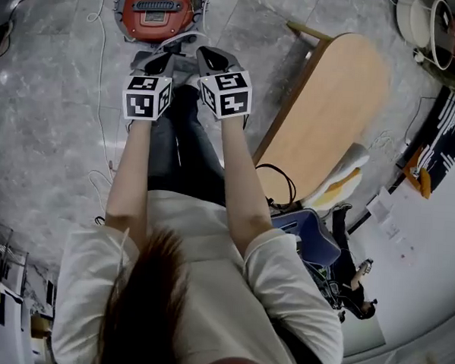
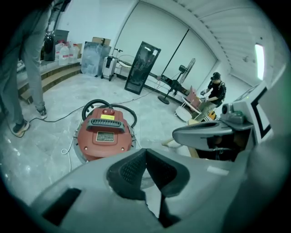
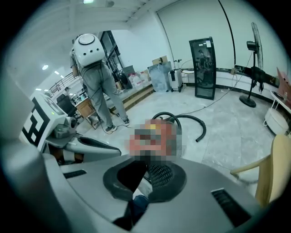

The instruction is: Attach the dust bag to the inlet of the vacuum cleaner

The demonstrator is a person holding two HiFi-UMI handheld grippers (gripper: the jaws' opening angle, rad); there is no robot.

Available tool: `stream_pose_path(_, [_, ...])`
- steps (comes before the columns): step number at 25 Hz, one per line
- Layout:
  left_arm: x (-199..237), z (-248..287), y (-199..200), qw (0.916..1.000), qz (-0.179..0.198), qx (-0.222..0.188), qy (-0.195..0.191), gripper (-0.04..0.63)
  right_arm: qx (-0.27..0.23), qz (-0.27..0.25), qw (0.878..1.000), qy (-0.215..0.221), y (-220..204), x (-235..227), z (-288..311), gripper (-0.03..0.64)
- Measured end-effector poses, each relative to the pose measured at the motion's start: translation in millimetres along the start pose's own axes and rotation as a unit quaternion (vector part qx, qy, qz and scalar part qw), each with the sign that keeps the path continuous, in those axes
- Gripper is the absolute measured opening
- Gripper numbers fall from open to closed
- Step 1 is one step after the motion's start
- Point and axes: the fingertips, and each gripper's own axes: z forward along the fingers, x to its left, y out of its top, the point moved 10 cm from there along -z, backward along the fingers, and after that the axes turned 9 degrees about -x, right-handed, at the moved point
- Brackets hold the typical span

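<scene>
At twelve o'clock past our closed, empty left gripper (image 1: 155, 59) and right gripper (image 1: 213, 59) sits the red vacuum cleaner (image 1: 159, 10); we likely need the unseen dust bag first.

Glossy red plastic vac (image 2: 104, 134), matt grey marbled floor (image 2: 45, 150), smooth pale wood tabletop (image 1: 334, 114)

A grey marbled floor (image 1: 47, 145) is seen throughout. A light wooden bench (image 1: 330, 107) is set on it, at the right of the head view. Plain white walls (image 2: 159, 32) are shown at the far side of the room. Before them a tall black glass-fronted cabinet (image 2: 142, 68) is stood upright on the floor, with a pedestal fan (image 2: 187, 68) placed near it. A raised wooden step (image 2: 54, 78) is seen along the far left edge of the floor, loaded with boxes and containers (image 2: 66, 51). The ceiling is lit by a strip light (image 2: 260, 61).
</scene>
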Motion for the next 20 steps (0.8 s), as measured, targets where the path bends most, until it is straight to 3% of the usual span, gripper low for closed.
stream_pose_path(4, [-17,-17,30,0.9995,-0.003,-0.031,0.007,0.017,-0.024,-0.022,0.999,0.002,40,-7,-25,0.002])
stream_pose_path(12, [-34,-47,92,0.9953,0.032,-0.090,0.014,0.017,-0.061,-0.056,0.996,0.020,109,1,-64,0.002])
stream_pose_path(20, [-52,-87,133,0.9898,0.039,-0.135,0.028,0.017,-0.103,-0.075,0.991,0.046,151,21,-112,0.002])
